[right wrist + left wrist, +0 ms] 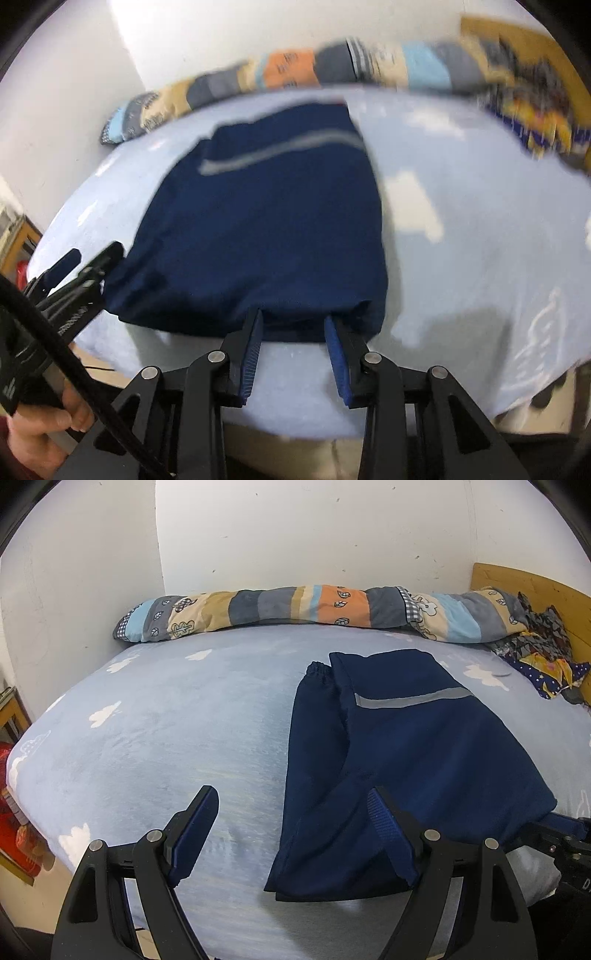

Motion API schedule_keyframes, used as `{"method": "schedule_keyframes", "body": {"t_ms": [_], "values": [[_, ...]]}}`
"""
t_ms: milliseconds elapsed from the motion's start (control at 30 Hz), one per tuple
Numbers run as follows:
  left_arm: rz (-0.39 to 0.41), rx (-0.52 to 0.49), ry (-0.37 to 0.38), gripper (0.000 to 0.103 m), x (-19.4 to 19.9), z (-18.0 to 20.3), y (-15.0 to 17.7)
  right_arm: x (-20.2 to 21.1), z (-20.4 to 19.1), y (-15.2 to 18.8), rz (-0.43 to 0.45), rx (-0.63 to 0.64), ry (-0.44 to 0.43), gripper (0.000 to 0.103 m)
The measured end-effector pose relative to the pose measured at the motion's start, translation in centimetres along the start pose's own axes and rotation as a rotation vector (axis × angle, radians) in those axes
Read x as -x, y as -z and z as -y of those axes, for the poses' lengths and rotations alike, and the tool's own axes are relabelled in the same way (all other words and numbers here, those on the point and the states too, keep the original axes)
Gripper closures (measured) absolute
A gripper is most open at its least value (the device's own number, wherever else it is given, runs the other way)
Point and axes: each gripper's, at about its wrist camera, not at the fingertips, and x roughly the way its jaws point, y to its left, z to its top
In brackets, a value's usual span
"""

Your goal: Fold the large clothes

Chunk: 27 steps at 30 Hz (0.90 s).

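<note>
Both jaws parted, the left gripper and right gripper flank the folded jacket, apparently released onto the bed.

Left tool: two black angular arms, each a linkage with triangular cut-outs, joined by round silver pivot pins. Each finger carries a blue ribbed pad on its inner face. Right tool: same build, black arms, silver pins, blue ribbed pads. A thick black cable crosses the lower left of the right wrist view. The person's left hand grips a black handle with white lettering, too blurred to read; a dark red sleeve edge shows beneath it.
</note>
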Motion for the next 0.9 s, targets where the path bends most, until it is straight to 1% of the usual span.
{"method": "schedule_keyframes", "body": {"t_ms": [67,200,300,367,400,433,467,533,567,600,633,700,733,800,900], "values": [[0.001,-0.004,0.0,0.021,0.1,0.1,0.0,-0.1,-0.6,0.1,0.001,0.025,0.034,0.064],[0.002,-0.003,-0.01,0.021,-0.1,0.1,0.0,0.4,-0.8,-0.1,0.021,0.015,0.029,0.064],[-0.003,0.009,-0.017,0.021,-0.2,-0.1,-0.1,2.5,-1.1,-0.5,0.094,0.043,0.067,0.064],[0.0,0.013,-0.016,0.021,-0.2,-0.1,-0.1,4.4,-1.9,-0.1,0.164,0.052,0.069,0.064],[-0.001,0.011,-0.015,0.021,-0.3,0.0,-0.1,4.9,-2.5,-0.5,0.195,0.081,0.082,0.064],[-0.003,0.01,-0.015,0.021,-0.3,0.0,-0.1,4.9,-2.9,-0.7,0.204,0.104,0.096,0.064],[-0.004,0.008,-0.015,0.021,-0.3,0.1,0.0,4.4,-3.2,-1.3,0.198,0.121,0.115,0.064],[-0.004,-0.001,-0.017,0.021,-0.3,0.2,0.1,3.2,-2.8,-1.7,0.159,0.095,0.094,0.064],[-0.005,-0.004,-0.019,0.021,-0.3,0.1,0.1,1.8,-2.5,-1.9,0.105,0.082,0.08,0.064],[-0.006,-0.006,-0.021,0.021,-0.4,0.1,0.1,0.8,-2.3,-1.9,0.069,0.072,0.075,0.064],[-0.011,-0.005,-0.02,0.021,-0.5,0.1,0.2,-1.1,-2.0,-1.8,0.004,0.064,0.07,0.064],[-0.021,-0.003,-0.018,0.021,-0.7,0.1,0.2,-4.1,-1.6,-1.3,-0.084,0.071,0.052,0.065],[-0.022,-0.001,-0.016,0.021,-0.8,0.1,0.2,-4.9,-1.7,-1.1,-0.109,0.089,0.05,0.067],[-0.018,0.0,-0.011,0.021,-0.8,0.2,0.1,-4.9,-2.3,-1.1,-0.098,0.116,0.071,0.067],[-0.005,-0.007,-0.012,0.02,-0.4,0.3,0.1,-3.4,-3.2,-0.8,-0.034,0.172,0.11,0.067]]}}
